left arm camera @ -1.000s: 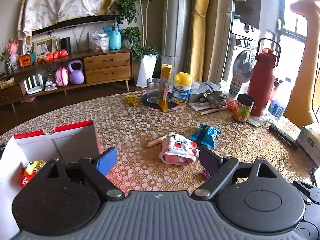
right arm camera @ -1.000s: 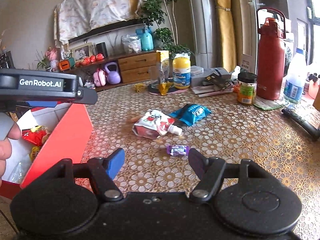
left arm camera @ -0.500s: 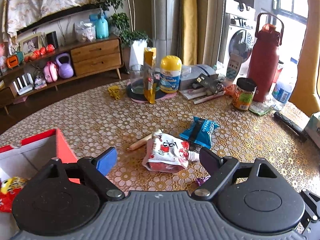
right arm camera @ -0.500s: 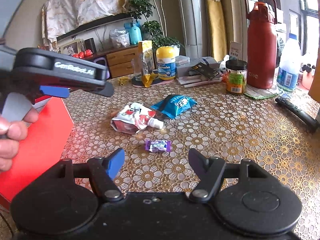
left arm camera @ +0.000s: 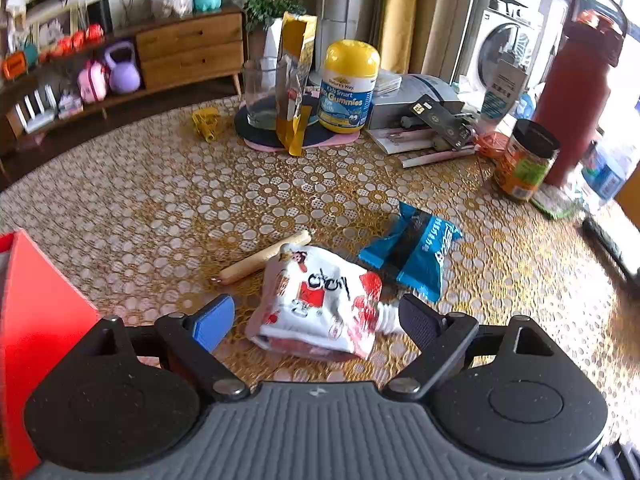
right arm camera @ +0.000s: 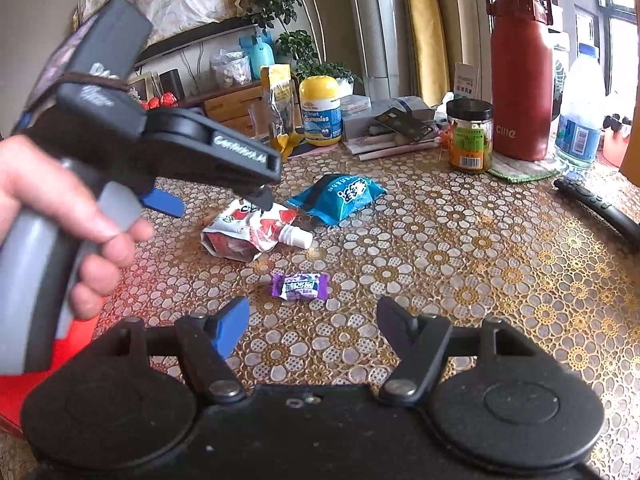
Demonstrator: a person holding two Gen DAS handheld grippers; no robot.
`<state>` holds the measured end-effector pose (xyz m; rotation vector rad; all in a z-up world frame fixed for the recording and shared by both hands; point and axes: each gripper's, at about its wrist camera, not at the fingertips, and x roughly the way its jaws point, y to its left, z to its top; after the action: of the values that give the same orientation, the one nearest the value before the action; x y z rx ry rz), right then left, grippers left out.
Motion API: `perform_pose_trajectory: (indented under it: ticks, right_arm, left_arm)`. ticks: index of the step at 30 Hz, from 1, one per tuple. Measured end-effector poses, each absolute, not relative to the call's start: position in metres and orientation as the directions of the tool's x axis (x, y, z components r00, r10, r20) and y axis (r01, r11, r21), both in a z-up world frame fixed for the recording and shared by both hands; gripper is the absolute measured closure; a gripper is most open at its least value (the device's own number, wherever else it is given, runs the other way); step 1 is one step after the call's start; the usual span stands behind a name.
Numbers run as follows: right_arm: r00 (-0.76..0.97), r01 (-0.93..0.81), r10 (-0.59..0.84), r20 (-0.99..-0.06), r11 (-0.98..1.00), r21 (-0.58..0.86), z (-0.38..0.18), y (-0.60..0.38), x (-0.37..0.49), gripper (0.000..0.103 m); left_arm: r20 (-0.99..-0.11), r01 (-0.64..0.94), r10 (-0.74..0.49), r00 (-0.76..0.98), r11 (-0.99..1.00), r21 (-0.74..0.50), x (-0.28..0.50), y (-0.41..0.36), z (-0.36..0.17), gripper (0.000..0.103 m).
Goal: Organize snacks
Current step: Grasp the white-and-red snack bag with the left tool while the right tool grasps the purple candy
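Note:
A white-and-red spouted pouch [left arm camera: 320, 304] lies on the table between the fingers of my open left gripper [left arm camera: 316, 320], which hovers just over it. The same pouch [right arm camera: 248, 232] shows in the right wrist view under the left gripper [right arm camera: 220, 200], held by a hand [right arm camera: 60, 216]. Beyond it lie a blue snack packet [left arm camera: 416, 248] [right arm camera: 340, 196] and a thin sausage stick [left arm camera: 264, 258]. A purple wrapped candy [right arm camera: 301, 286] lies just ahead of my open right gripper [right arm camera: 312, 324]. The red box [left arm camera: 36, 328] stands at the left edge.
At the back of the gold-patterned table [left arm camera: 160, 200] stand a glass [left arm camera: 260, 96], a yellow pouch [left arm camera: 294, 80], a yellow-lidded gummies bottle [left arm camera: 348, 84], papers, a small jar [right arm camera: 470, 136], a red flask [right arm camera: 520, 80] and a water bottle [right arm camera: 580, 112]. A black remote [right arm camera: 600, 208] lies at the right.
The left gripper has swung right, away from the red box, and lowered toward the pouch, which now sits between its fingers. The right gripper has crept closer to the purple candy.

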<state>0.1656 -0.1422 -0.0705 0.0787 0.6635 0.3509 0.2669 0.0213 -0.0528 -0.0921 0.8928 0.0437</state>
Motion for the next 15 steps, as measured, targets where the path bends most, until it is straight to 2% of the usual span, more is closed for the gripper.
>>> perform_pose_trajectory:
  ticks: [15]
  right_arm:
    - [0.715, -0.300, 0.347, -0.607, 0.936, 0.182, -0.082, -0.136, 0.183, 0.031]
  left_arm:
    - [-0.821, -0.096, 0.021, 0.571, 0.994, -0.042, 0.304, 0.017, -0.079, 0.013]
